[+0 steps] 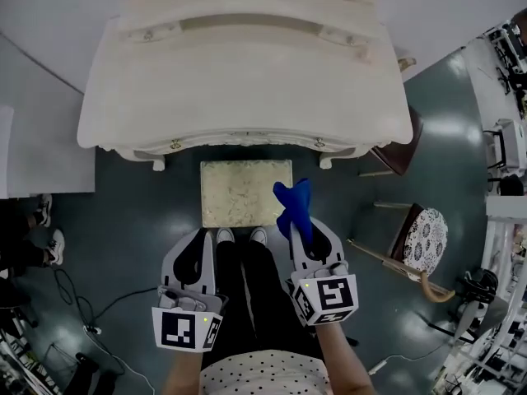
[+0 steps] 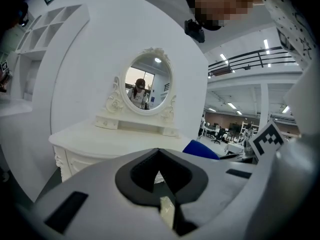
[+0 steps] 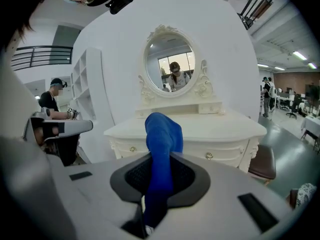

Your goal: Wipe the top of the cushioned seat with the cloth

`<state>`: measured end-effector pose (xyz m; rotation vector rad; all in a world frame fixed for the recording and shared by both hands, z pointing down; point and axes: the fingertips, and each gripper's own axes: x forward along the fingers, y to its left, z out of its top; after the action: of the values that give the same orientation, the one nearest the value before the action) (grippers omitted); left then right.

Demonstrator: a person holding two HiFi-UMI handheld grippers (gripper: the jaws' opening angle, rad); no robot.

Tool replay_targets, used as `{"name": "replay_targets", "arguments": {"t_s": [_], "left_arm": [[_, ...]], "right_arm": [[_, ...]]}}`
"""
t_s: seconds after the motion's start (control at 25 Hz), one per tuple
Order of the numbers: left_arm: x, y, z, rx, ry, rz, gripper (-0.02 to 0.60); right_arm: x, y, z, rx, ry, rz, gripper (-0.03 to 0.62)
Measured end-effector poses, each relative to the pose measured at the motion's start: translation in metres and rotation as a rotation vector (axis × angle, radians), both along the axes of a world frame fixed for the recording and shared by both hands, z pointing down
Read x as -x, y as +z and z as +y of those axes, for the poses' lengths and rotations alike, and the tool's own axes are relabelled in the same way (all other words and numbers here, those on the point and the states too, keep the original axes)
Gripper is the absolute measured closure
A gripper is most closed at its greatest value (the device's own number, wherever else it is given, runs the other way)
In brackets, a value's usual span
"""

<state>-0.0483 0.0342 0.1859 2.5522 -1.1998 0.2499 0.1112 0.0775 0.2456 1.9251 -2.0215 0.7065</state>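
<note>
Cloth (image 1: 295, 206), one, in right gripper (image 1: 303, 230), one seat (image 1: 245, 192)

At twelve o'clock in the head view, dressing table (image 1: 239, 81), with mirror (image 3: 170, 66) on its back edge. Just before it, near centre, cushioned seat (image 1: 239, 196). Over the seat's four o'clock corner, cloth (image 1: 295, 206), between the jaws of right gripper (image 1: 301, 227) at five. At seven, left gripper (image 1: 202, 235). Between both grippers, just beside the seat's near edge, shoes (image 1: 240, 236). Well apart at four o'clock, chair (image 1: 426, 237).
</note>
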Motion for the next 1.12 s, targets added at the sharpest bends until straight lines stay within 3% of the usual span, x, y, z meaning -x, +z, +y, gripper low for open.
{"name": "replay_targets", "arguments": {"t_s": [0.2, 0.44, 0.76, 1.12], "left_arm": [[-0.007, 0.046, -0.019, 0.028, -0.002, 0.001, 0.589], [-0.009, 0.108, -0.034, 0.059, -0.022, 0.011, 0.589], [0.002, 0.198, -0.047, 0.124, -0.050, 0.008, 0.589], [0.009, 0.244, -0.057, 0.173, -0.065, -0.002, 0.589]], "right_arm": [[-0.016, 0.073, -0.026, 0.088, 0.001, 0.076, 0.533], [-0.042, 0.182, -0.040, 0.209, 0.097, 0.096, 0.533], [-0.074, 0.309, -0.067, 0.285, 0.155, 0.174, 0.533], [-0.094, 0.388, -0.071, 0.383, 0.188, 0.230, 0.533]]}}
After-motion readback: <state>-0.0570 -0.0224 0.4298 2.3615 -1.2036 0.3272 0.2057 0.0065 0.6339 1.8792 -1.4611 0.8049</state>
